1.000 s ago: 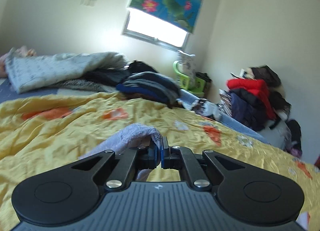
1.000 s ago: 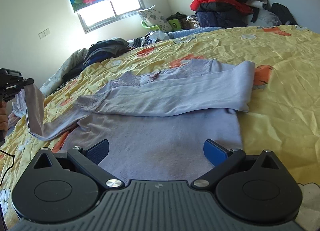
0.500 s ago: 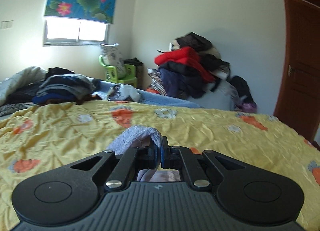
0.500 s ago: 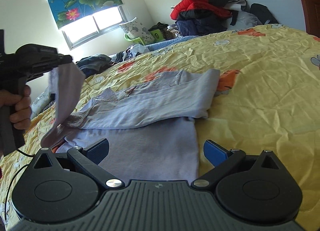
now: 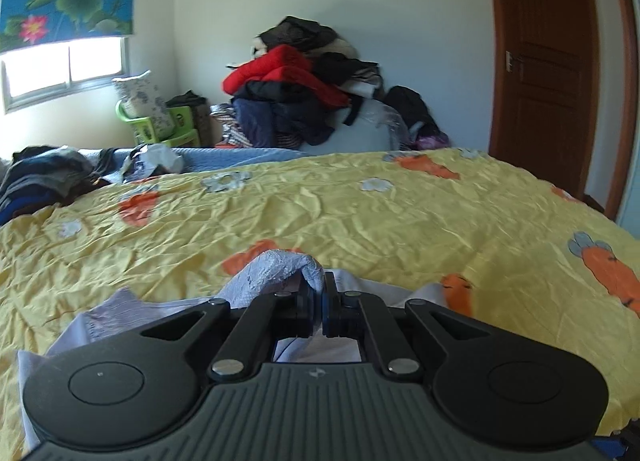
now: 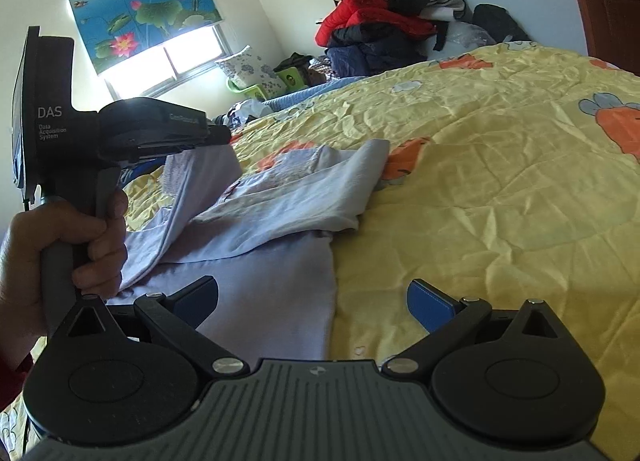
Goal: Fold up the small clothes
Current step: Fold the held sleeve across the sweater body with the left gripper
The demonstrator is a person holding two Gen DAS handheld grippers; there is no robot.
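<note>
A small lavender long-sleeved top point(image 6: 276, 261) lies spread on the yellow bedspread point(image 6: 500, 165), one sleeve point(image 6: 320, 193) folded across its body. My left gripper point(image 5: 319, 293) is shut on the cuff of the other sleeve point(image 5: 280, 265). In the right wrist view that gripper point(image 6: 222, 136) holds the sleeve point(image 6: 192, 181) lifted over the top's left side, a hand point(image 6: 72, 245) on its grip. My right gripper point(image 6: 316, 305) stands open just above the top's lower hem, nothing between its blue pads point(image 6: 430, 307).
A heap of dark and red clothes point(image 5: 304, 85) rises against the far wall. Green plastic baskets point(image 5: 160, 129) stand under the window. More dark clothes point(image 5: 44, 177) lie at the bed's far left. A brown door point(image 5: 548, 61) is at the right.
My left gripper has swung right with the sleeve, from off the top's left edge to above its body, and turned toward the door. The right gripper drifted slightly and stays open.
</note>
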